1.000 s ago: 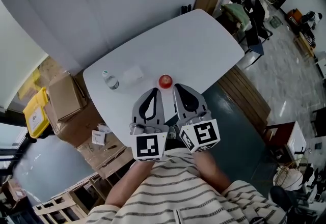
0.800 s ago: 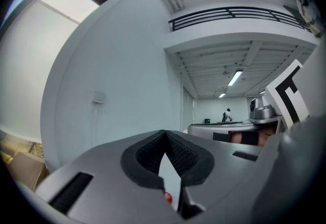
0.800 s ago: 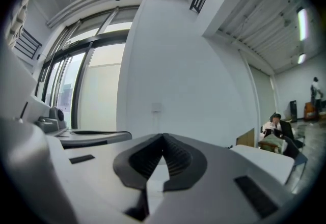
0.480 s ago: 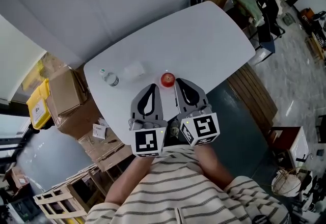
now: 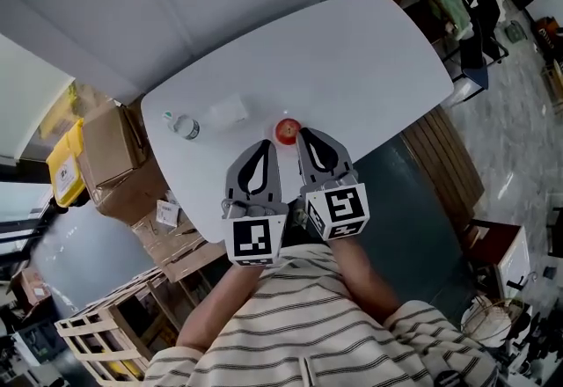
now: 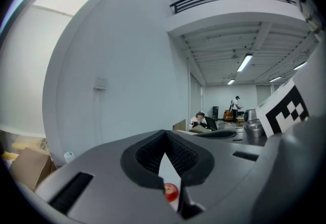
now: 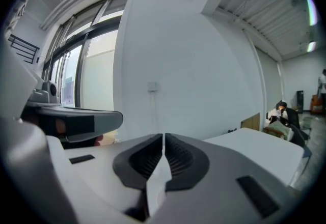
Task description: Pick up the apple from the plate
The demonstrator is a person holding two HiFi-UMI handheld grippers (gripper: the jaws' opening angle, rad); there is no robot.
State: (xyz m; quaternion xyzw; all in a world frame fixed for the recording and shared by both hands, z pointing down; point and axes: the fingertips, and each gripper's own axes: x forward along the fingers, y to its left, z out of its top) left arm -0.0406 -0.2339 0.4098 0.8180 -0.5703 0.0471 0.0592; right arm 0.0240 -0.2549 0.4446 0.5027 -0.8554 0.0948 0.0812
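The apple (image 5: pixel 287 131) sits on the white table (image 5: pixel 369 51), near its close edge, just ahead of my two grippers and between their tips. I cannot tell a plate under it against the white top. The right gripper (image 5: pixel 303 132) has its tip just beside the apple; whether it touches, I cannot tell. Its jaws are pressed together with nothing between them, as its own view shows (image 7: pixel 163 137). The left gripper (image 5: pixel 264 146) lies alongside, its tip a little short of the fruit, jaws likewise closed at the tips and empty (image 6: pixel 164 134); the apple (image 6: pixel 171 192) shows through the slot below them. Both tools point nearly level across the table, side by side, marker cubes toward my striped shirt (image 5: pixel 308 332). Further left of the left gripper stands a bottle (image 5: pixel 182 125).
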